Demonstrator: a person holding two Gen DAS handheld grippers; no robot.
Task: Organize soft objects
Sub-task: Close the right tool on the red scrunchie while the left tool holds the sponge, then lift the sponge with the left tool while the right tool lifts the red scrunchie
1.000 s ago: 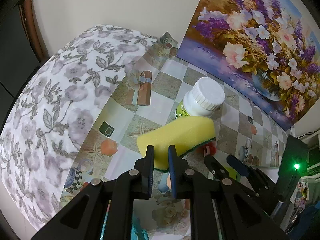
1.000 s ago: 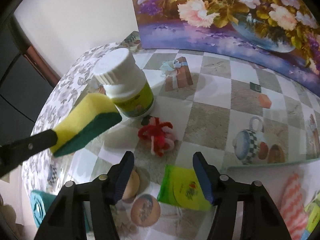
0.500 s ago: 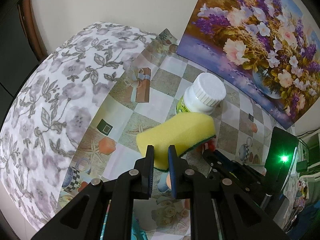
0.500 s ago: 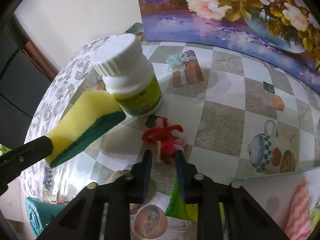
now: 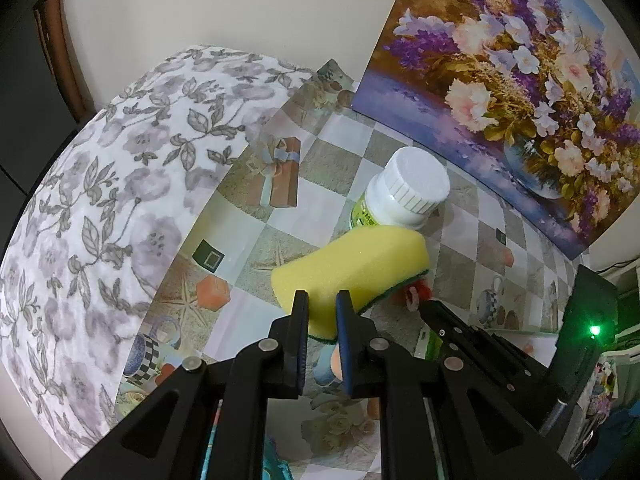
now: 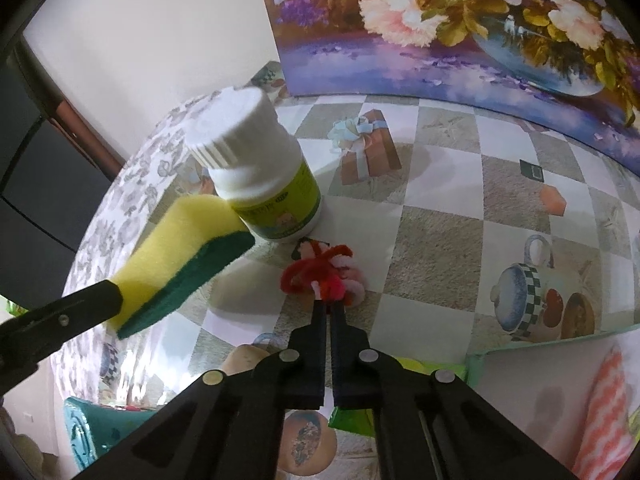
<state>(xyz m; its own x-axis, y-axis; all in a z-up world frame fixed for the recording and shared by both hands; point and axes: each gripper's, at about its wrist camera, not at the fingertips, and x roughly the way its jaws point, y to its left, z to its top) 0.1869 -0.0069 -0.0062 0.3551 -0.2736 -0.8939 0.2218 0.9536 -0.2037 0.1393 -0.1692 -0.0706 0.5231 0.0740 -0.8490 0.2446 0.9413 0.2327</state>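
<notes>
**Both tongs clamped on soft items over patterned table**

Table (image 6: pixel 440 216) wore a checkered picture oilcloth, a flower painting (image 6: pixel 460 24) leaning behind. Left tongs (image 5: pixel 322 300) pinched the yellow-green sponge (image 5: pixel 352 264) aloft beside the white-capped bottle (image 6: pixel 264 184). Right tongs (image 6: pixel 328 306), angled down, had just closed on the red-pink pipe-cleaner tangle (image 6: pixel 320 270) lying on the table.

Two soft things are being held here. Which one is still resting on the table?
The red-and-pink fuzzy bundle, pinched by the right hand-held gripper, still lies on the tablecloth. The yellow sponge hangs lifted in the left hand-held gripper.
</notes>
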